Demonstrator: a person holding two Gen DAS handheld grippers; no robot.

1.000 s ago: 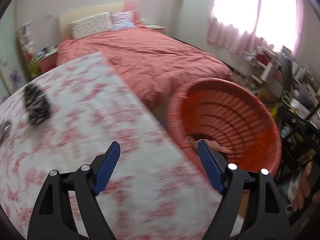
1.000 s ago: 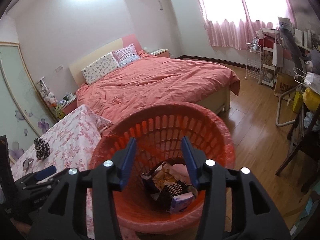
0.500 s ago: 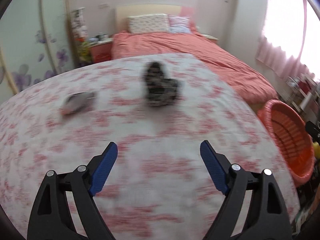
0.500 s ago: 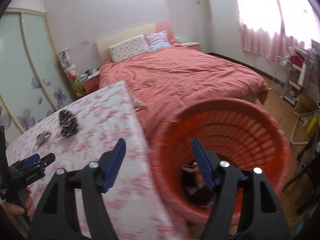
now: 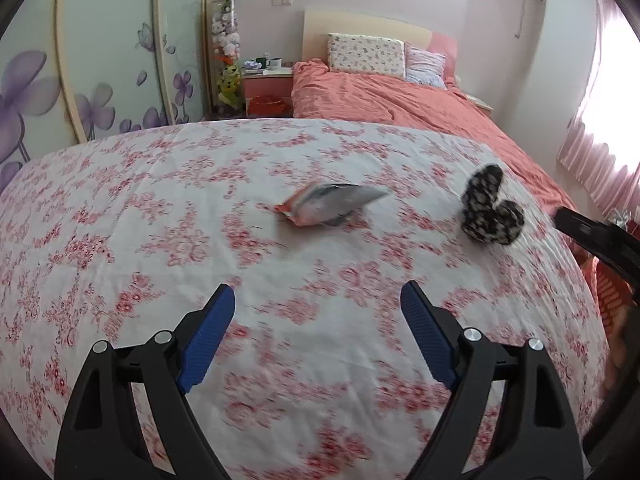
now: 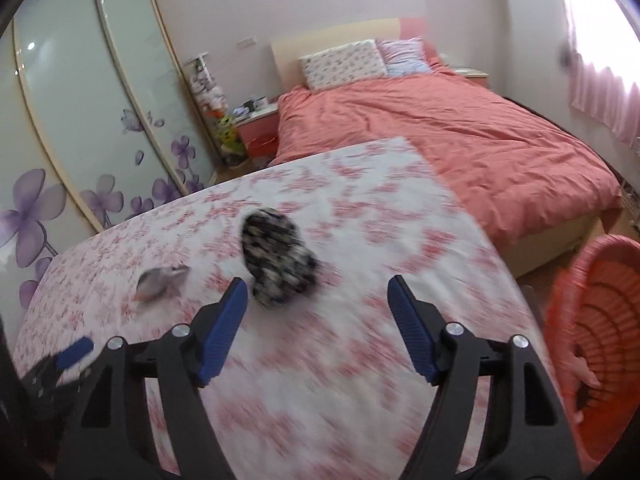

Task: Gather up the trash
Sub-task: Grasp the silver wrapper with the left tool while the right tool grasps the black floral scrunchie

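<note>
A silver and orange wrapper [image 5: 332, 204] lies flat near the middle of the floral tablecloth [image 5: 120, 200]. To its right sits a crumpled black-and-white speckled piece [image 5: 490, 212]. My left gripper [image 5: 316, 292] hovers open and empty, short of the wrapper. In the right wrist view, my right gripper [image 6: 317, 282] is open and empty. The speckled piece [image 6: 278, 260] lies just beyond its left finger, and the wrapper [image 6: 160, 280] is further left. The orange basket [image 6: 600, 320] stands beside the table at the right edge.
A bed with a coral cover [image 6: 460, 132] lies behind the table. A wardrobe with purple flowers [image 5: 80, 80] fills the left wall, with a nightstand [image 5: 268, 80] beside the bed. Pink curtains [image 5: 600, 152] hang on the right. The left gripper's blue tip [image 6: 74, 350] shows low left.
Both views have swung left, away from the orange basket and onto the table. The right gripper's jaws stand wider than a second ago. The wrapper and speckled piece are now closer.
</note>
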